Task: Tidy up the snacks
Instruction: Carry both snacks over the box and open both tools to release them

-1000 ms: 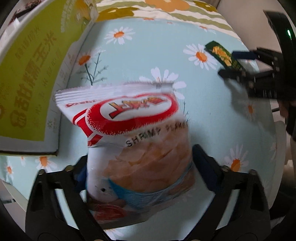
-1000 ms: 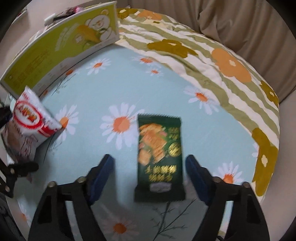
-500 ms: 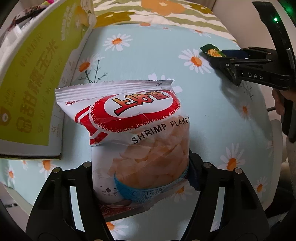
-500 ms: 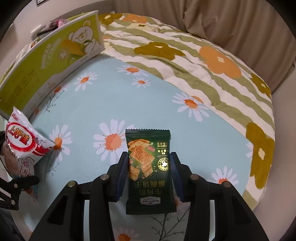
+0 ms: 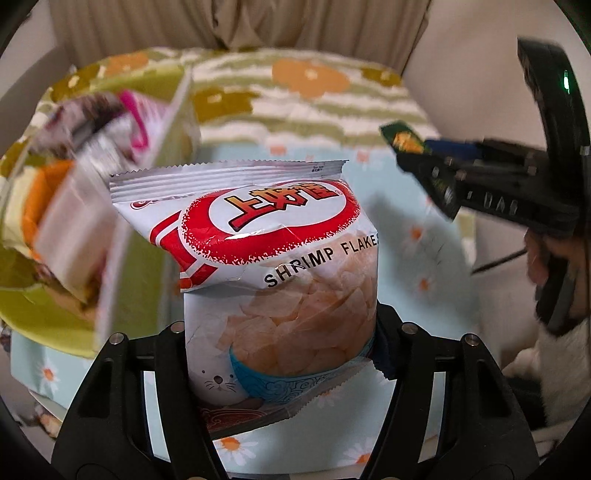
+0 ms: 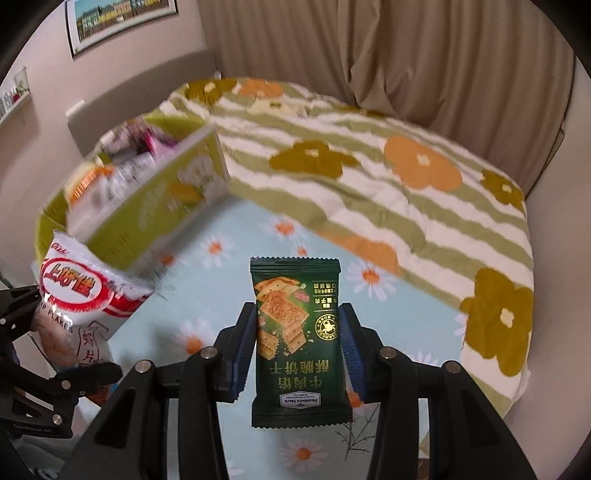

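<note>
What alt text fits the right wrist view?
The right gripper is shut on a dark green cracker packet, lifted above a daisy-print cloth. At left, the left gripper holds a shrimp flakes bag near a blurred yellow-green box of snacks.

Home bedroom, by the look of it. Work surface is a bed (image 6: 424,206) w/ soft bedding: a striped green-and-white quilt (image 6: 369,177) w/ big orange and olive flowers, plus a pale blue daisy-print sheet (image 6: 236,288) laid over it. Beige curtains (image 6: 406,48) hang full length behind the bed. Plain pinkish wall (image 6: 44,85) w/ a framed picture (image 6: 122,18) of buildings, and a small shelf (image 6: 14,99) w/ bits on it at far left. A yellow-green cardboard box (image 6: 162,199) full of snack packets sits on the bed – domestic clutter, nothing lab- or shop-like
</note>
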The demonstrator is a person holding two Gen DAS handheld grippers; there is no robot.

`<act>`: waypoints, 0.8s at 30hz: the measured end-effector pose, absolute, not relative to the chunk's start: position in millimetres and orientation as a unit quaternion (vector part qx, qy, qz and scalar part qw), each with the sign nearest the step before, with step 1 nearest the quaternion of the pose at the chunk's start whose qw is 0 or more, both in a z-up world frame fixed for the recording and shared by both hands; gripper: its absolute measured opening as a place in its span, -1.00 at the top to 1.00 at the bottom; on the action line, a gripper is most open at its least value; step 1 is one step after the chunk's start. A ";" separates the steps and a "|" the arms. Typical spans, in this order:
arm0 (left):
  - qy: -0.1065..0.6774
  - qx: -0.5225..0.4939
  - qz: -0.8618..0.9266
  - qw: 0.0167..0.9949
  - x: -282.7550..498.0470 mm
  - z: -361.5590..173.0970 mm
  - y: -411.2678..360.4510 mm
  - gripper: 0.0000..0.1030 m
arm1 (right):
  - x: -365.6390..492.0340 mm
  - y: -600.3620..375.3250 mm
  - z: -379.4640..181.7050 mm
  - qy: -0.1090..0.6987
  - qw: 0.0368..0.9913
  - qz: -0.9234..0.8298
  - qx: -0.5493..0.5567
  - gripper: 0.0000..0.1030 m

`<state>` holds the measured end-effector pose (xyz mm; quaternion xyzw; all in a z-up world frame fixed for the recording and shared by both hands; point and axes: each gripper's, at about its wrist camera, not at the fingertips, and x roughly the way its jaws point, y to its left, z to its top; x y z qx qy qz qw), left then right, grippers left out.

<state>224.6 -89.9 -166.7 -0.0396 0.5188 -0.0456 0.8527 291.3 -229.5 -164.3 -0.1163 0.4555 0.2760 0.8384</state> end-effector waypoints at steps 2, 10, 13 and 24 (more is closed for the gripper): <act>0.498 -0.042 -0.045 0.865 224.6 -144.8 -78.2 -0.19 | 286.1 -221.2 -143.0 0.440 0.847 0.276 -0.115 0.22; 0.442 -0.041 -0.027 0.895 224.6 -79.3 9.5 -0.19 | 265.3 -165.2 -77.5 0.397 0.873 0.270 -0.085 0.22; 0.441 -0.036 -0.023 0.896 227.4 -70.7 48.1 -0.19 | 258.5 -134.4 -66.1 0.388 0.879 0.267 -0.074 0.22; 0.462 -0.015 -0.047 0.885 243.6 -86.4 160.5 -0.19 | 246.3 -20.2 -66.2 0.397 0.884 0.244 -0.036 0.22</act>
